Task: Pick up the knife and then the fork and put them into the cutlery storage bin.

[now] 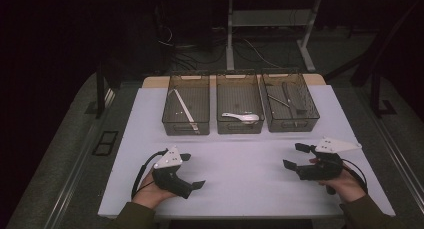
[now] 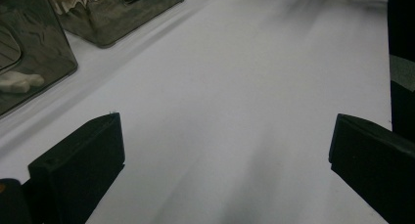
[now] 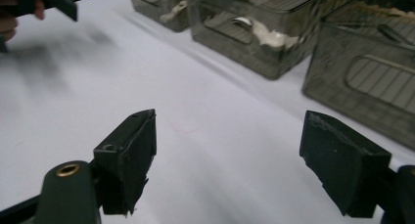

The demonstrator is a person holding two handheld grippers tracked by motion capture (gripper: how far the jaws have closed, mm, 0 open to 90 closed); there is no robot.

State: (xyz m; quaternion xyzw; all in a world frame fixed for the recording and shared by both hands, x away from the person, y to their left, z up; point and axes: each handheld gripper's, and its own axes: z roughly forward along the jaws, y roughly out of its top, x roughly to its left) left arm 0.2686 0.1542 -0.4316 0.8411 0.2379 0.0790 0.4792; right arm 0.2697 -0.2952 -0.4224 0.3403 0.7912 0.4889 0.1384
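A lab or test workspace, dimly lit. A white work mat (image 1: 240, 154) covers the table (image 1: 150, 81), three smoked plastic bins (image 1: 240, 111) stand in a row, and behind them are bare desk legs (image 1: 230, 34) and loose cables (image 1: 250, 49) on grey carpet (image 1: 60, 154).

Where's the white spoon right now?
In the high view the white spoon lies in the middle bin of the three, near its front wall, beyond both open grippers.
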